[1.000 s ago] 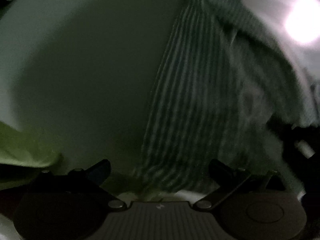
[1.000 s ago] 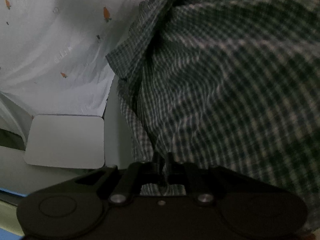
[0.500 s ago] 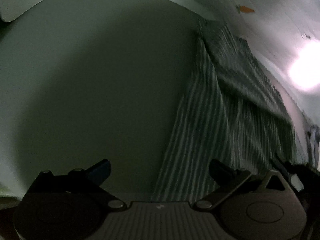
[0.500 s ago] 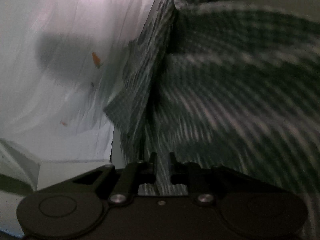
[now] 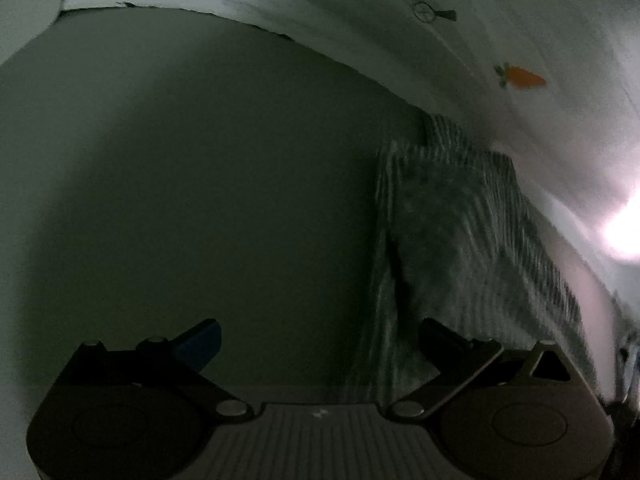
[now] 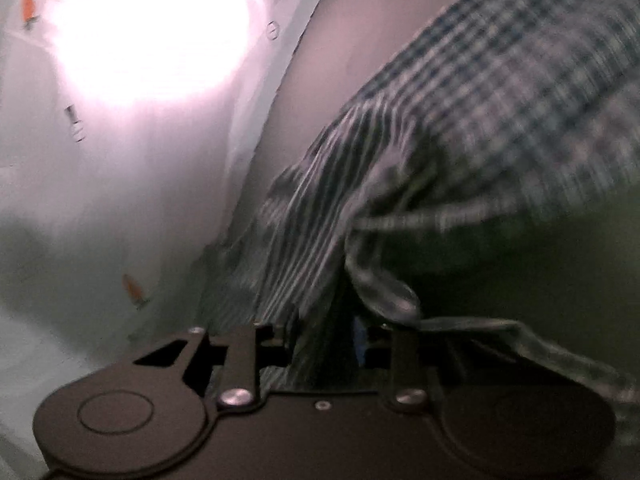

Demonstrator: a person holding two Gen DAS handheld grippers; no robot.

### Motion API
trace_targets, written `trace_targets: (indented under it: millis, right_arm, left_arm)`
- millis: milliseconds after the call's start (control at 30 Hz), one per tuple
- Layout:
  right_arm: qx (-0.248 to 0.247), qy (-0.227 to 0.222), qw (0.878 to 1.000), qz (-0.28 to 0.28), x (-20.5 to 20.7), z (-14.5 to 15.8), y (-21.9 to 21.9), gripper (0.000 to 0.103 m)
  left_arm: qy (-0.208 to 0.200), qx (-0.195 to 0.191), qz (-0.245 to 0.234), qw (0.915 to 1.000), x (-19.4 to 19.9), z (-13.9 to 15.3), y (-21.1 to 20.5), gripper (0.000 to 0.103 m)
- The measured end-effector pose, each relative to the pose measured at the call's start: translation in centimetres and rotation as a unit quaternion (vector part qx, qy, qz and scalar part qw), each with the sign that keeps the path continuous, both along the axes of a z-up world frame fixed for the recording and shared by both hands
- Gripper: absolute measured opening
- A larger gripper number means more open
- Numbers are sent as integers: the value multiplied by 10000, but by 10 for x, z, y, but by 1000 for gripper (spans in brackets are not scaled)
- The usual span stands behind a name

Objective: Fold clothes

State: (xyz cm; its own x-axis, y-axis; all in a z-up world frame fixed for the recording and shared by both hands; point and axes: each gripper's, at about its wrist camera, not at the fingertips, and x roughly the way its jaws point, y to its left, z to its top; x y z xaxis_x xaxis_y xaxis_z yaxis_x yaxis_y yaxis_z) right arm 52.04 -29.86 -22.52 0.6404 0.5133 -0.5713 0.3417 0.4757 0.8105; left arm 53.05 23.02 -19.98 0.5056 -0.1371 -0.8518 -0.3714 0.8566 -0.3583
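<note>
Motion blur and dim light smear the checked garment [image 6: 500,92], which lies along the right side of the grey surface [image 5: 200,200], beside a white carrot-print sheet [image 5: 520,40] at its far edge. Right gripper [image 6: 322,344] is opening, cloth between its fingers [image 6: 272,346] though contact is unclear. Left gripper [image 5: 316,340] has its fingers [image 5: 200,340] spread and empty; a glare hides the sheet's right part.

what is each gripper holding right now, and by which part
Left gripper: open, holds nothing. Right gripper: jaws opening, a bunched fold of the checked shirt lies between them.
</note>
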Motion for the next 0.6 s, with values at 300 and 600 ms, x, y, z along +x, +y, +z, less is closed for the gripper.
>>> trace_targets:
  millis: [300, 600]
  right_arm:
    - [-152, 242, 9996, 35, 40, -5, -4, 32]
    - [-152, -26, 9997, 170, 40, 18, -4, 31]
  left_arm:
    - [-109, -678, 314, 9971, 86, -24, 24, 93]
    - [-32, -327, -61, 9994, 133, -23, 12, 57]
